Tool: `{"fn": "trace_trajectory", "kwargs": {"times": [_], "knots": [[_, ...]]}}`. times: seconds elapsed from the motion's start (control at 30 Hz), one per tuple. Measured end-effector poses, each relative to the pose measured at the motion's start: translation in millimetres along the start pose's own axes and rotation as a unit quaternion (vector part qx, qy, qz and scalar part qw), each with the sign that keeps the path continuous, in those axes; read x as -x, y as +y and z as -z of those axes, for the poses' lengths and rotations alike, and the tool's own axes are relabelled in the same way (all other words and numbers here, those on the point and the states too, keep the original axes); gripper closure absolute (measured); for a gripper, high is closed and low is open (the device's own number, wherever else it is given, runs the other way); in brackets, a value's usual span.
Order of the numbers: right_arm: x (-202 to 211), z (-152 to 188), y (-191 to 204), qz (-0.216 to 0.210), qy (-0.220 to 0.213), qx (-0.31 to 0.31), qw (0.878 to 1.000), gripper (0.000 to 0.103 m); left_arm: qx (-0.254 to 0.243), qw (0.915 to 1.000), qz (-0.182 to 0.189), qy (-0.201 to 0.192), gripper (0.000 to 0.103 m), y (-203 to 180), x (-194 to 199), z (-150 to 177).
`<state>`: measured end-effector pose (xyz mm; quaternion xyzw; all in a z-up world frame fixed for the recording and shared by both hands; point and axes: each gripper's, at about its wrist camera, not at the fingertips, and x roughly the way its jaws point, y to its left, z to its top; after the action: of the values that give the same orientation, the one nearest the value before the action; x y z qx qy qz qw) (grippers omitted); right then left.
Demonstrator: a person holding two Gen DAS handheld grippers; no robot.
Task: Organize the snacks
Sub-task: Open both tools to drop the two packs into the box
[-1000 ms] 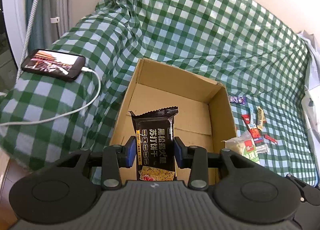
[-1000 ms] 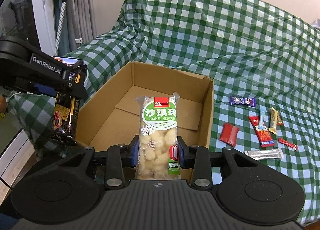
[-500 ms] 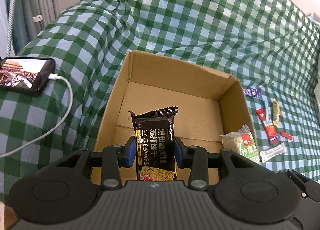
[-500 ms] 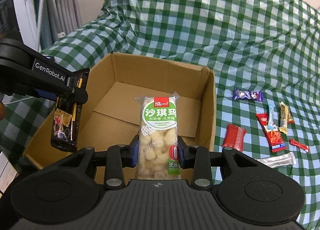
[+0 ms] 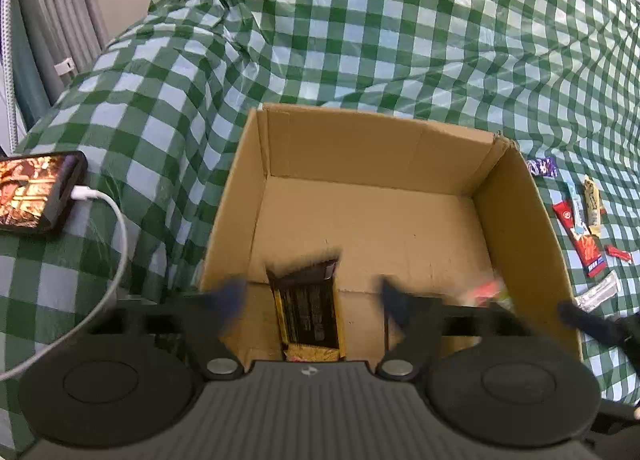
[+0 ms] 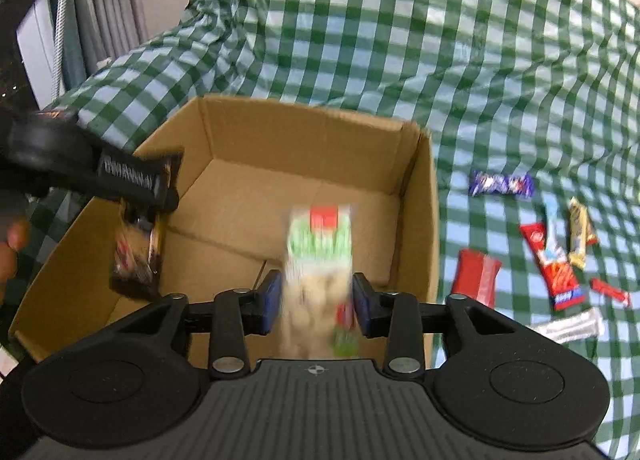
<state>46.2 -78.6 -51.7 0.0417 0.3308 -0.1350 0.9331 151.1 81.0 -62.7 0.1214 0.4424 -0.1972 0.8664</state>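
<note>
Green checked cloth [image 5: 360, 40] covers the surface under an open cardboard box [image 5: 516, 196]. Over it, the left gripper [image 5: 308, 294] has its jaws wide apart around a black cracker packet [image 5: 306, 312]. Beside it, the right gripper [image 6: 316, 302] has its jaws slightly apart around a blurred green-labelled snack pack [image 6: 316, 260], and small wrappers [image 6: 552, 260] lie right of the box.

We counted one box [image 6: 418, 196] at centre frame and two packets over it: one black [image 6: 136, 256], one green [image 6: 320, 260]. At the right edge lay seven small snacks: one purple [image 6: 502, 185], three red [image 6: 478, 277], one blue-white, one yellow, one silver. One phone [image 5: 36, 190] sat at left.
</note>
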Motion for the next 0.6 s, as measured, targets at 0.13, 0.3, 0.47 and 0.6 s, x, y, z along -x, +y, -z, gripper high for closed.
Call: {"fn": "trace_trajectory", "kwargs": {"times": [0.13, 0.3, 0.47, 0.6], "knots": [[14.0, -4.0, 1.9, 0.017, -0.020, 0.002, 1.000, 0.016, 0.017, 0.9995, -0.004, -0.026, 0.000, 10.2, 26.1, 11.6], [41.7, 14.9, 8.9, 0.005, 0.019, -0.019, 1.000, 0.008, 0.023, 0.9996, -0.015, -0.005, 0.000, 23.5, 61.0, 55.0], [89.8, 45.4, 31.7, -0.012, 0.035, -0.026, 0.999, 0.005, 0.053, 0.9978, -0.038, 0.016, 0.000, 33.6, 99.7, 107.7], [126.9, 58.1, 48.2, -0.021, 0.013, -0.006, 1.000, 0.003, 0.036, 0.9986, -0.038, 0.012, 0.000, 30.3, 127.3, 130.1]]}}
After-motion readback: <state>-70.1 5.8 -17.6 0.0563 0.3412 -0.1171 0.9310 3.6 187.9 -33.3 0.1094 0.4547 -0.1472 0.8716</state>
